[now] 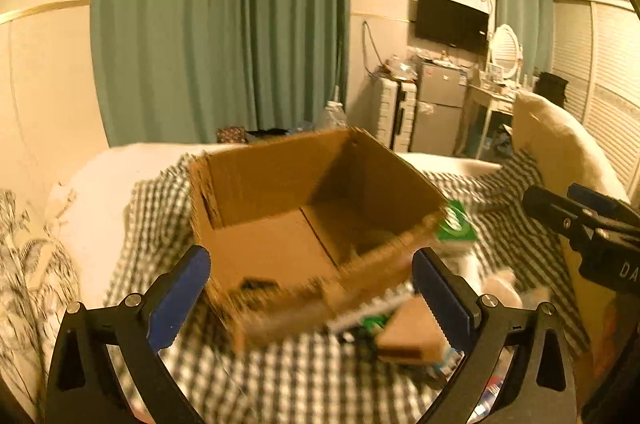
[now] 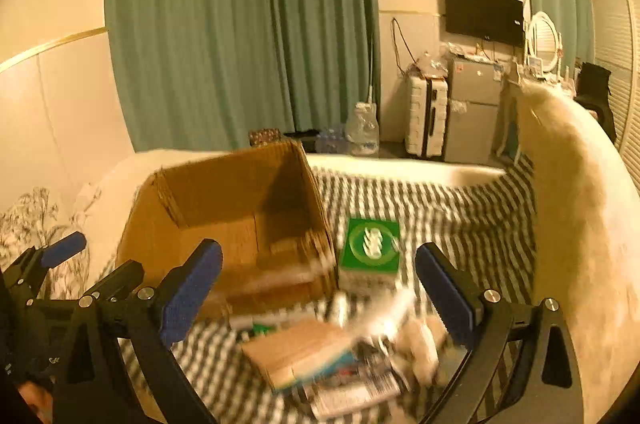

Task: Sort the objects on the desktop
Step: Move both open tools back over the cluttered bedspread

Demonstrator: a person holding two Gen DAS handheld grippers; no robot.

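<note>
A: What is seen, from the largest thing down?

B: A bed (image 1: 280, 376) under a checked cover is seen, with a white pillow (image 2: 580, 224) stood up at the right. An open cardboard box (image 1: 280, 216) is set on the cover, left of centre, its top open and its floor mostly bare.

A: And beside the box?

B: A green carton (image 2: 370, 244) is seen just right of the box, lying flat. Nearer, a blurred heap is spread on the cover: a flat brown packet (image 2: 296, 348) and some papers and small items that cannot be told apart.

A: How are the tongs held?

B: The left tongs (image 1: 312, 296) are spread wide, with nothing between them; the near edge of the box is framed by their blue pads (image 1: 180, 300). The right tongs (image 2: 320, 296) are likewise spread wide and empty, held above the heap, with the carton seen between the fingers. Each pair is caught at the edge of the other's view.
</note>
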